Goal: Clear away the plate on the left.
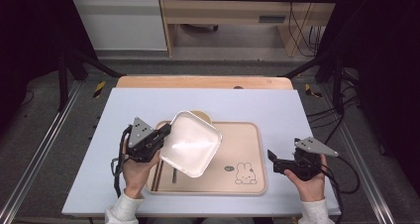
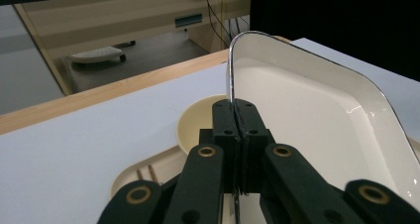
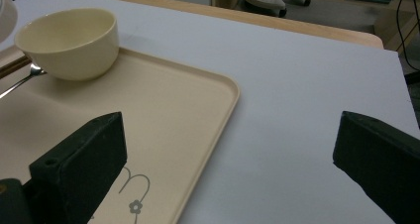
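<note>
A white square dish hangs tilted above the beige tray, and my left gripper is shut on its left rim. In the left gripper view the closed jaws pinch the dish's metal-edged rim, with the dish standing on edge to the right. A cream bowl sits on the tray's far side, partly hidden behind the dish; it is also plain in the right gripper view. My right gripper is open beside the tray's right edge, nothing between its jaws.
A spoon and brown chopsticks lie on the tray's left part. The tray has a rabbit drawing near its front right. It rests on a pale blue mat over a wooden table.
</note>
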Demonstrator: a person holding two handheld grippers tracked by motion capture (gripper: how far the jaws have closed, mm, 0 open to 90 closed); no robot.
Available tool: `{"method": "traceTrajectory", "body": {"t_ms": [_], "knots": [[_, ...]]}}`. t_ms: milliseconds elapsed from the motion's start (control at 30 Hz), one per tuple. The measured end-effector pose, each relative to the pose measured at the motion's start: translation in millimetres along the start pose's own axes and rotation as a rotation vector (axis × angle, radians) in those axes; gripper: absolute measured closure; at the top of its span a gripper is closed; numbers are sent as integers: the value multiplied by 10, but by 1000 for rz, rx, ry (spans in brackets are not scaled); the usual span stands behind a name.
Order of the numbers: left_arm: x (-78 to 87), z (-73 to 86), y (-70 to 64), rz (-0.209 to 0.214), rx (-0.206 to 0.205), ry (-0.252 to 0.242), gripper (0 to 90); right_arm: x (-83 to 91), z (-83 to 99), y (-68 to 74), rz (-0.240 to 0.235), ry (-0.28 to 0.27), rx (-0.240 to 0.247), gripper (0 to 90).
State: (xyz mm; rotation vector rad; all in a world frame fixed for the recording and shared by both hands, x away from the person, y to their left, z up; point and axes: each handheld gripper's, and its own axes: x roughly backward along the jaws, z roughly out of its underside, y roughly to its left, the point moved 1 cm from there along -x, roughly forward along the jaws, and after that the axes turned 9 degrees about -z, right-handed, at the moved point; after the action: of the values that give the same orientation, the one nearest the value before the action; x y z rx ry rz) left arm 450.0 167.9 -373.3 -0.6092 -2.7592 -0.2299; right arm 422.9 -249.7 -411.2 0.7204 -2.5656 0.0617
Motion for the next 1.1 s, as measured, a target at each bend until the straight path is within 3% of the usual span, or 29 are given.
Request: {"method": "traceTrajectory", "body": {"t_ms": [533,1100], "knots": [[-373,-31,-387,37,-13,38,890,33,-11,-18,-1,-9,-5,5],[-820,131,-872,105,-54,142,890,64,-21,-29,-8,-23,-14,5]]}}
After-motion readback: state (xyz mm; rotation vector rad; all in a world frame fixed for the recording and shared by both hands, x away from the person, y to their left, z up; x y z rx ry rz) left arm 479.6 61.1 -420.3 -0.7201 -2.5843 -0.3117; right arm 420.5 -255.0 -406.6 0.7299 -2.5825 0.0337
